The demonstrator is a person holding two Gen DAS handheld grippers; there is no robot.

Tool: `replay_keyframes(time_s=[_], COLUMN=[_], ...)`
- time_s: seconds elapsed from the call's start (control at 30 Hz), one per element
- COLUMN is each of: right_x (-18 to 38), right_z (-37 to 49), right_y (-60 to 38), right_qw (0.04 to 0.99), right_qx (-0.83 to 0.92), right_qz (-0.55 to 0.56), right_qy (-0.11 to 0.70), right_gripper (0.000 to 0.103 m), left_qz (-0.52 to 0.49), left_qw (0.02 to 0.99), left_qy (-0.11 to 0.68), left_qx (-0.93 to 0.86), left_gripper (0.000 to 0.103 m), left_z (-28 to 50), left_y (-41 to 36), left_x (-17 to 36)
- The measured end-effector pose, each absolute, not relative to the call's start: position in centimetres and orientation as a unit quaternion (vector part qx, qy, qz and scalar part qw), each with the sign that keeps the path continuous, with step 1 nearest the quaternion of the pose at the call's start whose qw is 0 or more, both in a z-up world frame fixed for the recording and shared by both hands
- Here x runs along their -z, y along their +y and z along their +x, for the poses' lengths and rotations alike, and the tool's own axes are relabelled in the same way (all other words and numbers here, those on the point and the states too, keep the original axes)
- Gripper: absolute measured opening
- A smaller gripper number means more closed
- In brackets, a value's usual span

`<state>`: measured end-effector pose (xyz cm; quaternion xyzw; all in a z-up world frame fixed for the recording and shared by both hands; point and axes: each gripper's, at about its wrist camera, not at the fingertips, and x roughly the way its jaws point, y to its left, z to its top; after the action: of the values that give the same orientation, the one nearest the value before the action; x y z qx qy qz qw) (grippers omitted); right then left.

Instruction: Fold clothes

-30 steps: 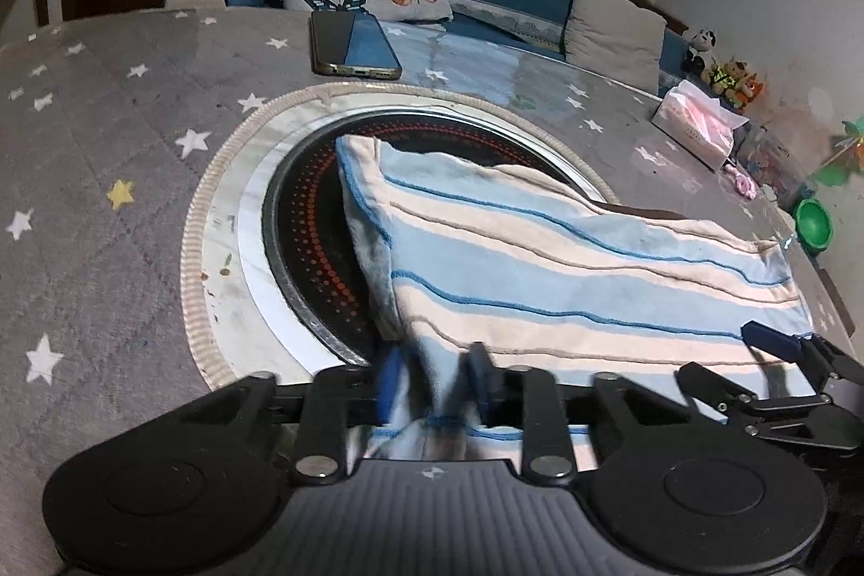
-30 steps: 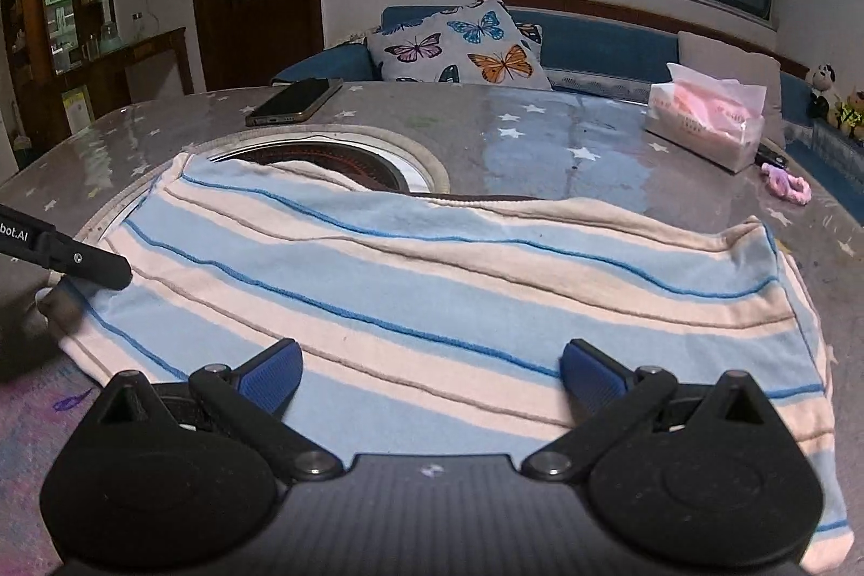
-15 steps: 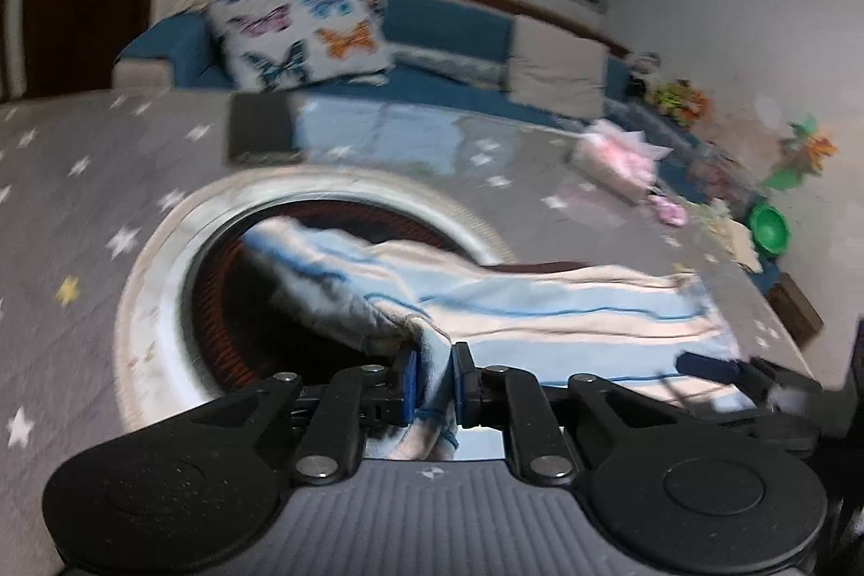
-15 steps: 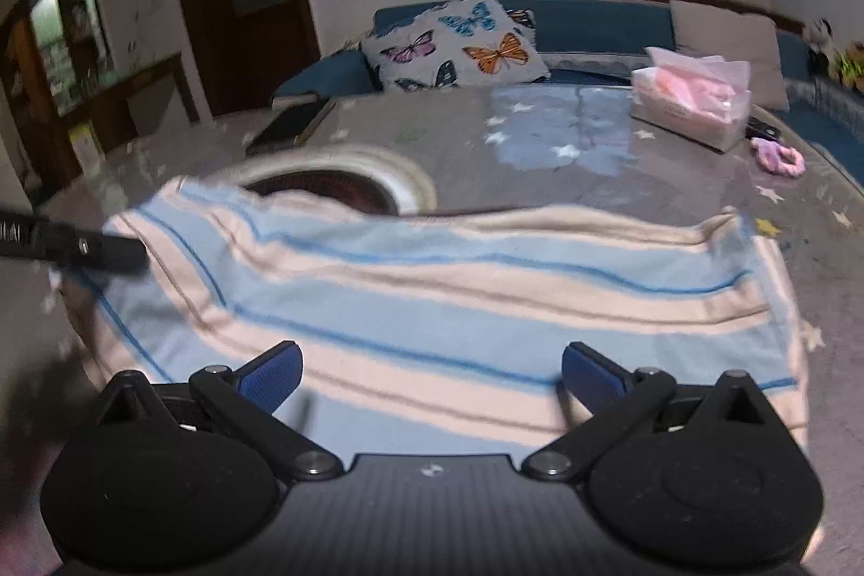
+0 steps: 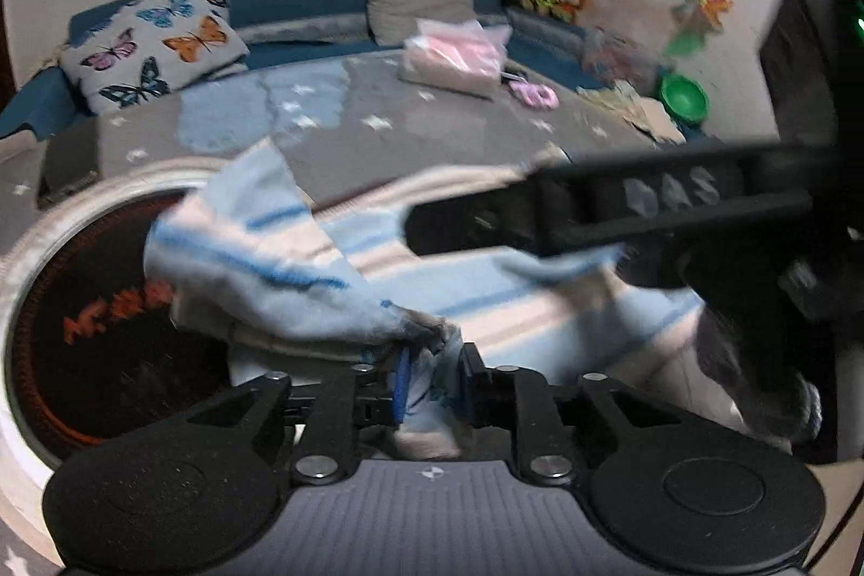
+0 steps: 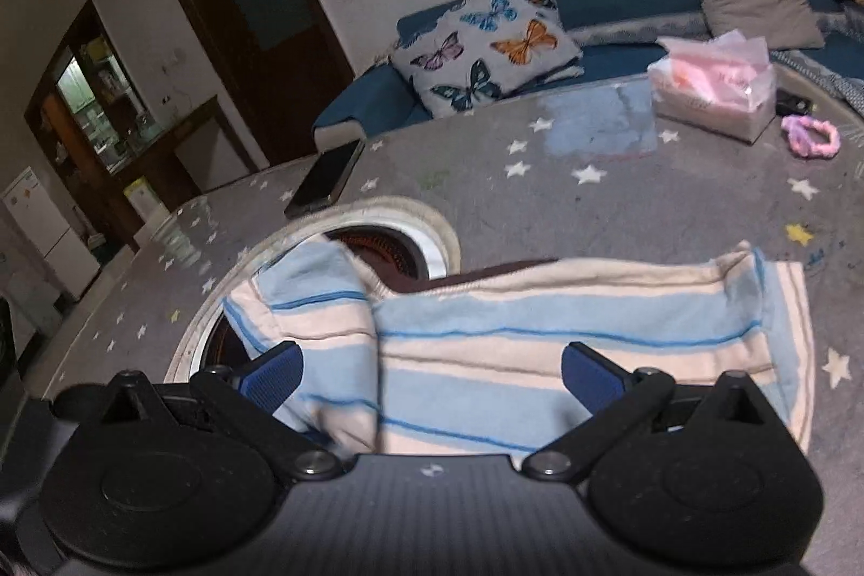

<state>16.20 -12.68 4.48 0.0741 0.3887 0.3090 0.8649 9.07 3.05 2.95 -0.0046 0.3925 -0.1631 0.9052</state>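
Observation:
A blue and cream striped garment [image 6: 540,327] lies on the grey star-patterned table [image 6: 594,209]. Its left end is lifted and doubled over toward the right. My left gripper [image 5: 434,379] has a bunched edge of the garment [image 5: 270,273] between its pads, and its jaws are opening. My right gripper [image 6: 432,368] hovers wide open over the garment's near edge, with nothing pinched. In the left wrist view one of the right gripper's black fingers [image 5: 540,214] crosses above the cloth.
A round dark burner inset [image 5: 81,333] sits in the table under the garment's left end. A phone [image 6: 326,179] lies beyond it. A pink tissue pack [image 6: 713,90] and a pink scrunchie [image 6: 810,136] are at the far right. A butterfly cushion [image 6: 486,41] rests on the sofa behind.
My left gripper has carried the garment's left end up and rightward, folding it over the rest. The right gripper has risen a little and stayed open.

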Motion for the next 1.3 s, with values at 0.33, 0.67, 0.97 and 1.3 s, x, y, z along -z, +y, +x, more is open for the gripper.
replay_keyframes(time_s=[0.33, 0.67, 0.97, 1.3], right_x=[-2.5, -2.7, -2.0, -2.3], right_z=[15.4, 13.5, 13.9, 15.7], right_y=[-11.9, -7.8, -3.5, -9.1], right_qw=[0.849, 0.855, 0.884, 0.893], right_qx=[-0.328, -0.350, -0.296, -0.281], right_qz=[0.088, -0.013, -0.148, 0.013], right_qy=[0.405, 0.381, 0.331, 0.352], right_gripper=[0.095, 0.094, 0.094, 0.092], left_qz=[0.008, -0.001, -0.024, -0.041], left_qw=[0.907, 0.905, 0.907, 0.917], left_qy=[0.384, 0.402, 0.403, 0.383], left_qx=[0.176, 0.139, 0.120, 0.106], left_gripper=[0.048, 0.054, 0.061, 0.072], left_z=[5.8, 3.2, 3.0, 4.2], left_y=[5.0, 8.8, 10.0, 10.9], left_x=[-3.7, -3.1, -2.8, -3.8])
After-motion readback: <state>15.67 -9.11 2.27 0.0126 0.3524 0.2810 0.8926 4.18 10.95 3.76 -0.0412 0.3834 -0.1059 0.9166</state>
